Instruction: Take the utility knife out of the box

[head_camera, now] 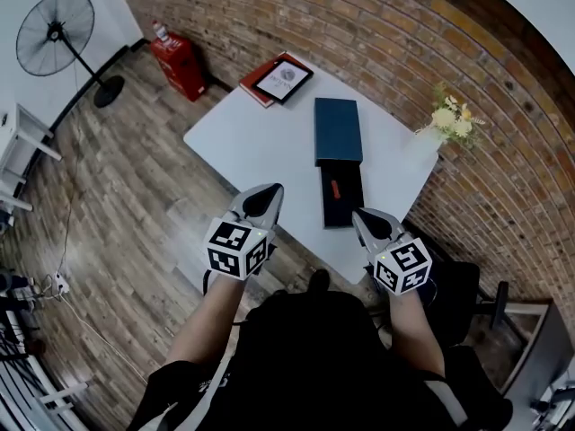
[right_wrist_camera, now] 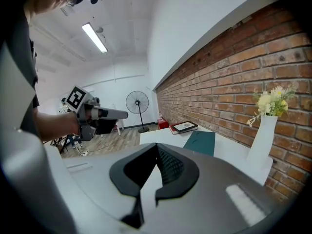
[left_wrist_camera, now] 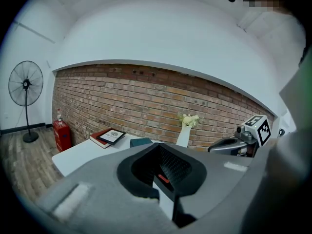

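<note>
On the white table lies an open dark box, and a small orange-red utility knife rests inside it. The box's teal lid sits just beyond it. My left gripper hovers at the table's near edge, left of the box, with its jaws together and nothing in them. My right gripper is at the box's near right corner, also shut and empty. In the left gripper view a red bit of the knife shows past the jaws.
A red book with a framed card lies at the table's far corner. A white vase of flowers stands by the brick wall. On the floor are a red extinguisher box, a standing fan and a dark chair.
</note>
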Demonstrator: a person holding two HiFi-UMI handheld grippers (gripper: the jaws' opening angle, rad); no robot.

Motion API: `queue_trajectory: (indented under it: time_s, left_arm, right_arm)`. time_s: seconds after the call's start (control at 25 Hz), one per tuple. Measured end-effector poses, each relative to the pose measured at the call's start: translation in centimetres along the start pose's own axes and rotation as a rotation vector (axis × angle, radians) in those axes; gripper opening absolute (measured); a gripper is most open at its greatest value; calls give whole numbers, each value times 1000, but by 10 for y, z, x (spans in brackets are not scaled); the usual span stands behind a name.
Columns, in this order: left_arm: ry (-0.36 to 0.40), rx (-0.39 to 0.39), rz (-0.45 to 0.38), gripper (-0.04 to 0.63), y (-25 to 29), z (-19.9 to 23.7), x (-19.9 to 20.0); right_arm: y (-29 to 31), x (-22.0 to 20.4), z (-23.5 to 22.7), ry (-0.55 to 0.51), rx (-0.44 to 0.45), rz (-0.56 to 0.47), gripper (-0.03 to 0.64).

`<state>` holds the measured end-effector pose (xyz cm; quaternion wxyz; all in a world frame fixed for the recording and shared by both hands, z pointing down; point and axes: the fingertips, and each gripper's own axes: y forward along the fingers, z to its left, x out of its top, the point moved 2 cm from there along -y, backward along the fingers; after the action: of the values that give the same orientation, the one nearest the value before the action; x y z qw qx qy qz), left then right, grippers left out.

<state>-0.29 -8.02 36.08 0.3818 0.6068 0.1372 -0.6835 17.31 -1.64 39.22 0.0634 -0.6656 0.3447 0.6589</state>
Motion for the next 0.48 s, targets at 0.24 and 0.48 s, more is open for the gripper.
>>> queue_trajectory:
  time_s: [0.24,0.48]
  left_arm:
    - [4,43,27,8,42,-3,10]
    - [10,48,35,8,75,-15,16]
  right_arm:
    - [8,-1,-39,14,54,15,2]
    - [15,-10,-67,24,101,48,2]
